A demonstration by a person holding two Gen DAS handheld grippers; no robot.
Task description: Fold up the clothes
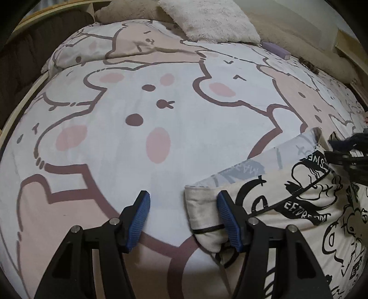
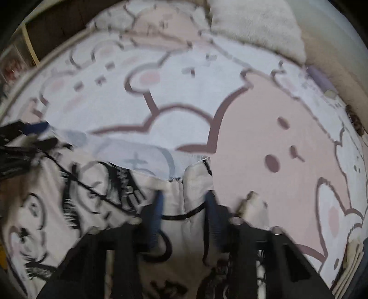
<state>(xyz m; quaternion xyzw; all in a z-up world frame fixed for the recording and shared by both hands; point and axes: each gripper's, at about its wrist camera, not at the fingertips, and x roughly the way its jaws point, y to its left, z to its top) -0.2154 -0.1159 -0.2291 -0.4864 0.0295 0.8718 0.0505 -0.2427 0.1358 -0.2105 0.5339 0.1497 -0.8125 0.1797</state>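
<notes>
- Left gripper (image 1: 183, 208): jaws spread, cream printed garment (image 1: 287, 200) folded edge between them, touching right pad only.
- Right gripper (image 2: 184, 207): blurred, straddles garment fold; pinch unclear.
- Fluffy pillow (image 1: 211, 18) at 12 o'clock on bear-print bedsheet (image 1: 138, 115).

Right gripper (image 2: 184, 202) motion-blurred; garment (image 2: 69, 207) cropped

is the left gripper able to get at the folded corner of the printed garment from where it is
Probably yes: the left gripper is open, the printed garment's folded corner already lies between its fingers, against the right one, with nothing in the way.
</notes>
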